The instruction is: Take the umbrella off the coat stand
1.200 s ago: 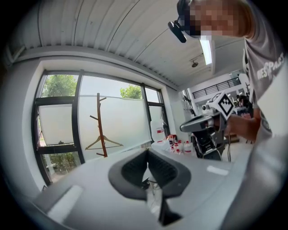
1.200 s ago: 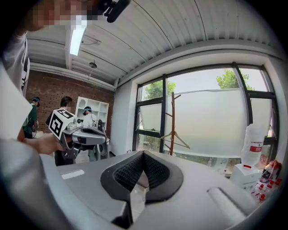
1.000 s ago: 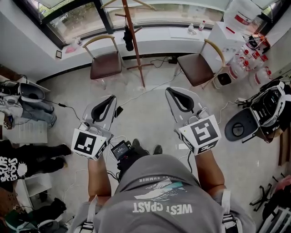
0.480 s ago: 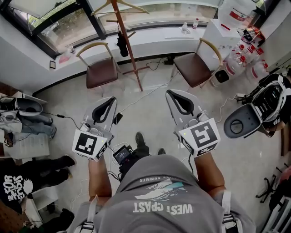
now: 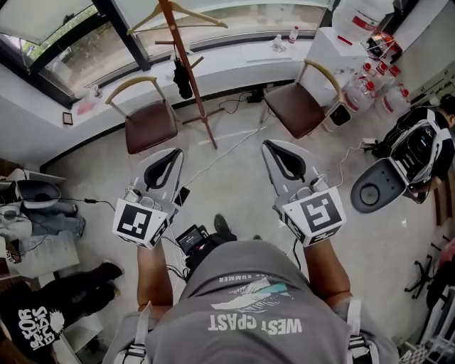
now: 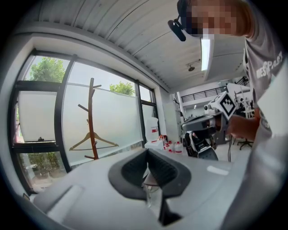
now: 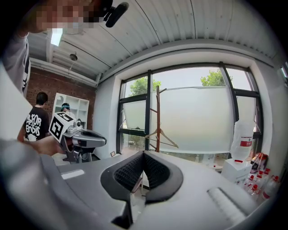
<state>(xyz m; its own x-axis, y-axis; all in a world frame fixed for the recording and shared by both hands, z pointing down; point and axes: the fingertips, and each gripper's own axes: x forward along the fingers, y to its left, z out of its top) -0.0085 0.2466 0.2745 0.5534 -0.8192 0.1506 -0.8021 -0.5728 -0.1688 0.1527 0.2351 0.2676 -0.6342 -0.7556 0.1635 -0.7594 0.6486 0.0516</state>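
A small black folded umbrella point(image 5: 183, 78) hangs from a peg of the brown wooden coat stand point(image 5: 186, 67) by the window, below a wooden hanger point(image 5: 178, 15). My left gripper point(image 5: 174, 151) and right gripper point(image 5: 269, 143) are held side by side over the floor, well short of the stand. Both are shut and hold nothing. In the left gripper view the stand point(image 6: 91, 117) and hanger point(image 6: 93, 141) rise above the shut left gripper point(image 6: 146, 151). In the right gripper view the stand point(image 7: 158, 117) is straight ahead past the shut right gripper point(image 7: 143, 153). Neither gripper view shows the umbrella clearly.
Two brown chairs point(image 5: 150, 123) point(image 5: 298, 106) flank the stand's base. Cables point(image 5: 227, 146) run across the floor. A white cabinet point(image 5: 340, 51) with water bottles point(image 5: 384, 99) and black equipment point(image 5: 409, 153) stand at the right. A person in black point(image 5: 39, 316) is at the lower left.
I have walked toward the window with both grippers held out. The stand, umbrella and chairs have slid left and lower in the head view. Both grippers stay shut.
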